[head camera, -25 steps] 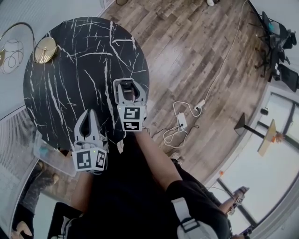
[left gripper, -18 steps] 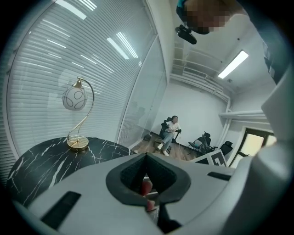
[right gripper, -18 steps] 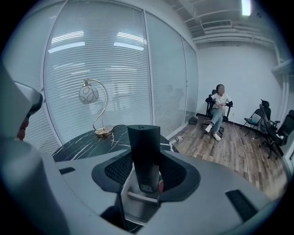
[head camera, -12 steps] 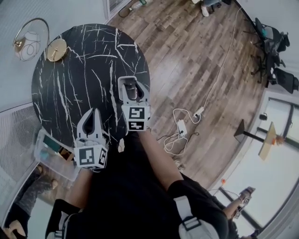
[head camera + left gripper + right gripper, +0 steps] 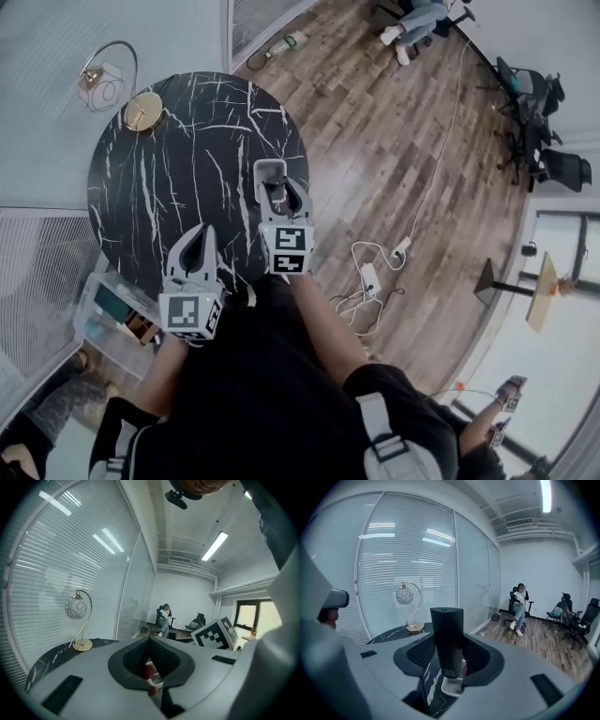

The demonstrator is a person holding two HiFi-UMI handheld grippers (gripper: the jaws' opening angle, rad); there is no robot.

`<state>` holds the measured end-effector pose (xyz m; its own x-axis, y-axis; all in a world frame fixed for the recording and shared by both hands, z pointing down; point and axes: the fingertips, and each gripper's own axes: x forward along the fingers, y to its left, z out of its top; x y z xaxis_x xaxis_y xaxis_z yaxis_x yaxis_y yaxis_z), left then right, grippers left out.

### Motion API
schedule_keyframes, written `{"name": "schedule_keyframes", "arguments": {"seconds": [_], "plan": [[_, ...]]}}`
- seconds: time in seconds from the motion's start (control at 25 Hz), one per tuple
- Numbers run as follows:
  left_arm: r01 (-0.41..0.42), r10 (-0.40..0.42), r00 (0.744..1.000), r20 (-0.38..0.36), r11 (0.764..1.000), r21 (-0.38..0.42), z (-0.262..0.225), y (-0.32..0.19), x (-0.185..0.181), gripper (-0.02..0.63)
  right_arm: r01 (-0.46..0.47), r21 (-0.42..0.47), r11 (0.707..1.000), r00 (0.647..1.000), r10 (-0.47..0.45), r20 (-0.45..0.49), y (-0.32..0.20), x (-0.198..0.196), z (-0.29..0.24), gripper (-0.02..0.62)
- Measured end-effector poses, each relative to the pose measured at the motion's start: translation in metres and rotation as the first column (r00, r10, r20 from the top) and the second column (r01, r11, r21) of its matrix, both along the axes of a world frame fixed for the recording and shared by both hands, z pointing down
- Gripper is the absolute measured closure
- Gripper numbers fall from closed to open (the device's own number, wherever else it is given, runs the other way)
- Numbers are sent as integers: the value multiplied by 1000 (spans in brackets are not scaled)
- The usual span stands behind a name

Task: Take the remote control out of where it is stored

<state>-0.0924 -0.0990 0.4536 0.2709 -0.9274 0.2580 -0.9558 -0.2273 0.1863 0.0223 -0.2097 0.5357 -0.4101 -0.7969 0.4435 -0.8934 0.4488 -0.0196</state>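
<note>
Your right gripper (image 5: pixel 278 190) is clamped on the dark remote control (image 5: pixel 446 639) near one end, so the remote stands up between the jaws above the black marble counter (image 5: pixel 159 169), well apart from the clear plastic box (image 5: pixel 108 314) at the counter's edge. Hold that squeeze even and carry it gently, since most of its length juts past the pads and could pivot. Your left gripper (image 5: pixel 194 255) has its jaws together on nothing, so leave it aside.

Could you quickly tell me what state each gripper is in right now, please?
Left gripper: closed, nothing between its jaws.
Right gripper: closed on the remote control.
</note>
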Motion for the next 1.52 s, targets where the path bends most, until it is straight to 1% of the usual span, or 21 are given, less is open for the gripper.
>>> {"name": "schedule_keyframes", "arguments": {"seconds": [0.24,0.44,0.64,0.72,0.84,0.96,1.2,1.4,1.52], "plan": [[-2,2,1000,8,999,47,-21,18,-12,609,-15,41,999,1000,14,23,30,-8,-27,413],[-6,6,1000,-16,999,37,-22,35,-18,609,-28,59,998,999,26,27,59,-9,-43,413],[-51,52,999,-17,997,61,-29,45,-9,609,-46,85,995,998,42,43,82,0,-65,413],[-57,58,998,-11,996,73,-33,48,-4,609,-44,97,994,998,39,44,91,5,-72,413],[-55,54,998,16,996,70,-34,55,1,609,-23,114,993,999,20,25,109,9,-77,413],[-36,34,999,27,995,88,-39,63,9,609,11,118,993,1000,-14,21,127,13,-79,413],[37,-39,999,11,993,115,-50,87,30,609,71,134,988,995,-79,55,152,27,-93,413],[125,-131,989,75,989,81,-41,114,39,609,113,136,984,990,-124,74,172,44,-95,413],[137,-140,988,69,989,51,-34,130,47,609,132,128,983,985,-145,97,184,51,-94,413]]}}
